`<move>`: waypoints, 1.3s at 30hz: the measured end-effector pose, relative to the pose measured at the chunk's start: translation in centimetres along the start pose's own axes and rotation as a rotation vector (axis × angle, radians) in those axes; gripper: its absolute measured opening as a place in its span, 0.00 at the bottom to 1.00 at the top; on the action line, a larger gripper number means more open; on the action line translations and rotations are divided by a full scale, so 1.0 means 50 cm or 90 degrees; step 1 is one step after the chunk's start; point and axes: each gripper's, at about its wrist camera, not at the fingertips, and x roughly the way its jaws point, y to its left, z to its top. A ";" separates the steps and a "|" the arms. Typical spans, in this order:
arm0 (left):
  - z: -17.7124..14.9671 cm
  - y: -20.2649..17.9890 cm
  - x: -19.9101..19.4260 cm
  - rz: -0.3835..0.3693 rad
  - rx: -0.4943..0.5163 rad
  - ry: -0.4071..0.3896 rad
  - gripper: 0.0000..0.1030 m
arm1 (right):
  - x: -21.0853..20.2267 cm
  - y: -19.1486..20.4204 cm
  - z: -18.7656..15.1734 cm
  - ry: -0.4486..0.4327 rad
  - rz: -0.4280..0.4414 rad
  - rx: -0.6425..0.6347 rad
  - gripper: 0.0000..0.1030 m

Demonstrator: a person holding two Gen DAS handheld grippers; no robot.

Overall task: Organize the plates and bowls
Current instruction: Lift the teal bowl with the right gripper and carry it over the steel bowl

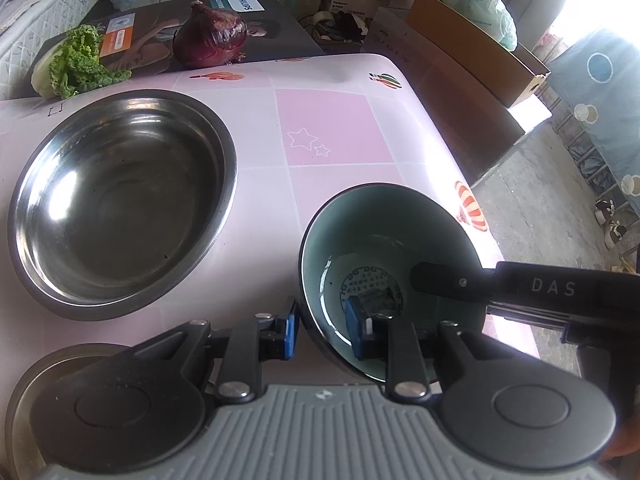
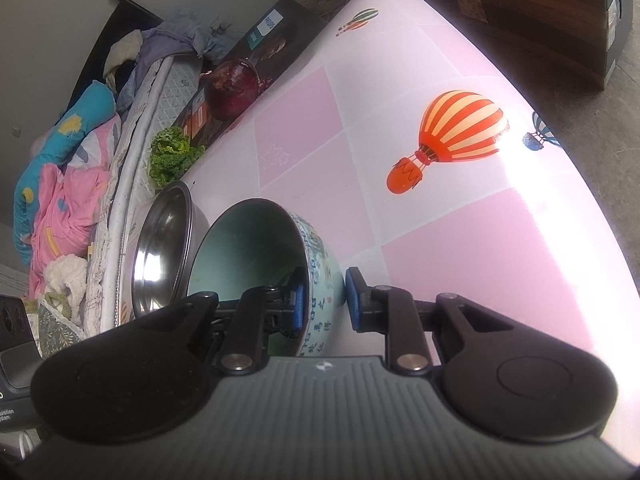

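Observation:
A ceramic bowl (image 1: 384, 240) with a pale green inside and blue patterned outside (image 2: 320, 264) stands on the pink table. My left gripper (image 1: 322, 328) straddles its near rim, one pad inside and one outside, with a gap to the wall. My right gripper (image 2: 324, 300) straddles the opposite rim the same way, and one of its fingers (image 1: 448, 276) reaches into the bowl. Both look open around the rim. A large steel bowl (image 1: 120, 200) stands empty to the left; it also shows in the right wrist view (image 2: 164, 248).
A red onion (image 1: 210, 36) and a leafy green (image 1: 76, 64) lie on a dark box (image 1: 260, 32) at the table's far edge. A round steel rim (image 1: 24, 380) shows at lower left. The table's right edge (image 1: 480, 208) drops to the floor. A bed (image 2: 80, 168) lies beyond.

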 end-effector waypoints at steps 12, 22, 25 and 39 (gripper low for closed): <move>0.000 -0.008 -0.014 -0.003 0.006 -0.008 0.25 | -0.015 0.001 0.011 -0.006 0.003 0.006 0.19; 0.001 -0.007 -0.036 -0.002 0.007 -0.021 0.25 | -0.032 0.012 0.014 -0.011 0.012 0.005 0.19; 0.000 -0.008 -0.046 -0.001 0.006 -0.026 0.25 | -0.038 0.017 0.013 -0.013 0.015 0.005 0.19; -0.007 -0.003 -0.107 -0.003 0.004 -0.054 0.25 | -0.081 0.061 0.005 -0.028 0.023 -0.009 0.19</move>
